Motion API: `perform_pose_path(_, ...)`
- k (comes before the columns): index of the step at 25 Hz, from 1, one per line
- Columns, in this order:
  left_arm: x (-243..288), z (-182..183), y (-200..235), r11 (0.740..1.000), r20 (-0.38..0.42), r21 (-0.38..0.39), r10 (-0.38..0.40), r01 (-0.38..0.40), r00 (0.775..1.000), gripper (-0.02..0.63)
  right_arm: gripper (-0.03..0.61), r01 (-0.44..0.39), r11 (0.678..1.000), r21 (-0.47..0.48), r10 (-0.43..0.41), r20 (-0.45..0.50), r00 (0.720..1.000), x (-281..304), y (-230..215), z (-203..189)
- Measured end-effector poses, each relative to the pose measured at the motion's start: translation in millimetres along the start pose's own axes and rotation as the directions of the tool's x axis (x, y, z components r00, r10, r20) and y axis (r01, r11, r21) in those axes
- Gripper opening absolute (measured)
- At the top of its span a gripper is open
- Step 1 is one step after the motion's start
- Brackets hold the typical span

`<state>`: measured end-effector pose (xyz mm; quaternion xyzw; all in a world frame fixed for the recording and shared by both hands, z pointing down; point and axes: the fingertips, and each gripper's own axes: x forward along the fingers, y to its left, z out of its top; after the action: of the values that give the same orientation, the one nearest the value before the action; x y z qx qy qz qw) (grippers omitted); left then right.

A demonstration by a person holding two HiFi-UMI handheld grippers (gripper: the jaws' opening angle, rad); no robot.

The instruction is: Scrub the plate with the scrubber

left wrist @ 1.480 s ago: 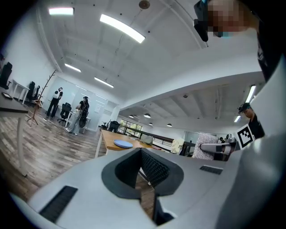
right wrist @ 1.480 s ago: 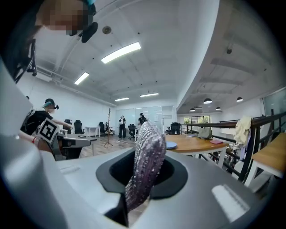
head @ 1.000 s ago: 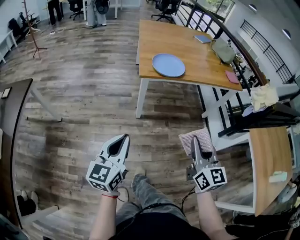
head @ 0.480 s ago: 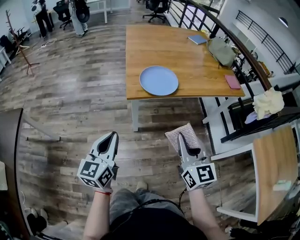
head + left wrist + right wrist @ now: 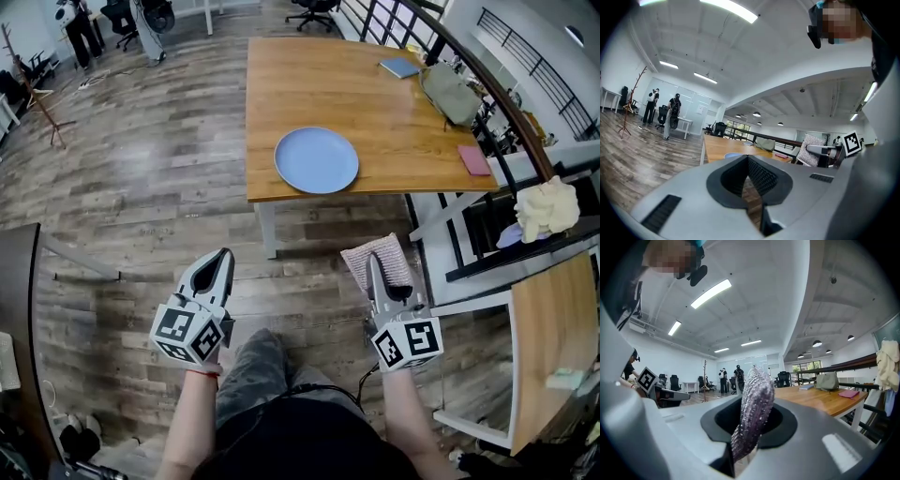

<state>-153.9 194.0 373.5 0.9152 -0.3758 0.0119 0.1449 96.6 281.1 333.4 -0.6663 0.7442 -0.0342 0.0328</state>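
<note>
A round light-blue plate (image 5: 316, 159) lies near the front edge of a wooden table (image 5: 375, 103), well ahead of both grippers. A sliver of the plate (image 5: 733, 155) shows over the left jaws. My left gripper (image 5: 227, 251) is held at waist height over the floor, shut with nothing in it; in the left gripper view (image 5: 747, 157) its tips meet. My right gripper (image 5: 373, 255) is shut on a pinkish-grey knitted scrubber (image 5: 395, 262). In the right gripper view this scrubber (image 5: 754, 404) stands upright between the jaws (image 5: 749, 423).
On the table's far side lie a grey-green bag (image 5: 452, 94), a blue book (image 5: 400, 67) and a pink pad (image 5: 474, 159). A black railing (image 5: 487, 103) runs along its right. Another wooden desk (image 5: 548, 328) stands at right, a dark tabletop (image 5: 17, 281) at left. People (image 5: 80, 26) stand far off.
The wooden table and plate have come nearer and lower in the head view. Both grippers keep their pose, the scrubber still in the right one.
</note>
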Motion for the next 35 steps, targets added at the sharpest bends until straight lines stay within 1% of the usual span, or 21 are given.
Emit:
perform_pose_path(7, 56.8, -0.7, 4.8, 0.999, -0.045, 0.027, -0.046, 0.048, 0.998, -0.003, 0.080, 0.004, 1.000, 0.017, -0.003, -0.022, 1.000, 40.7, -24.1, -11.0)
perform_pose_path(12, 119.7, 4.4, 22.3, 0.995, -0.072, 0.025, -0.094, 0.096, 0.993, -0.003, 0.080, 0.017, 0.999, 0.032, -0.016, -0.032, 0.999, 93.7, -43.6, -15.9)
perform_pose_path(17, 189.6, 4.5, 35.2, 0.987, -0.125, 0.021, -0.156, 0.160, 0.980, -0.003, 0.080, 0.006, 0.999, 0.036, -0.002, -0.093, 0.996, 157.1, -59.0, -32.0)
perform_pose_path(20, 227.3, 7.3, 54.2, 0.984, -0.141, 0.013, -0.177, 0.180, 0.974, -0.003, 0.080, 0.001, 0.999, 0.039, 0.005, -0.128, 0.992, 198.1, -65.6, -43.3)
perform_pose_path(23, 253.5, 2.5, 67.9, 0.981, -0.181, 0.022, -0.186, 0.193, 0.966, -0.003, 0.080, -0.002, 0.999, 0.048, 0.010, -0.178, 0.984, 224.0, -70.5, -58.1)
perform_pose_path(28, 281.0, -17.7, 84.2, 0.983, -0.245, -0.018, -0.179, 0.180, 0.953, -0.003, 0.080, -0.010, 0.999, 0.053, 0.025, -0.286, 0.958, 250.0, -77.5, -85.8)
perform_pose_path(31, 289.3, -32.5, 88.7, 0.986, -0.292, -0.038, -0.168, 0.163, 0.942, -0.003, 0.080, -0.039, 0.998, 0.051, 0.055, -0.367, 0.929, 266.0, -76.2, -102.5)
perform_pose_path(35, 292.5, -53.2, 91.9, 0.989, -0.343, -0.071, -0.145, 0.128, 0.928, -0.003, 0.080, -0.088, 0.994, 0.070, 0.110, -0.457, 0.883, 284.3, -72.0, -125.2)
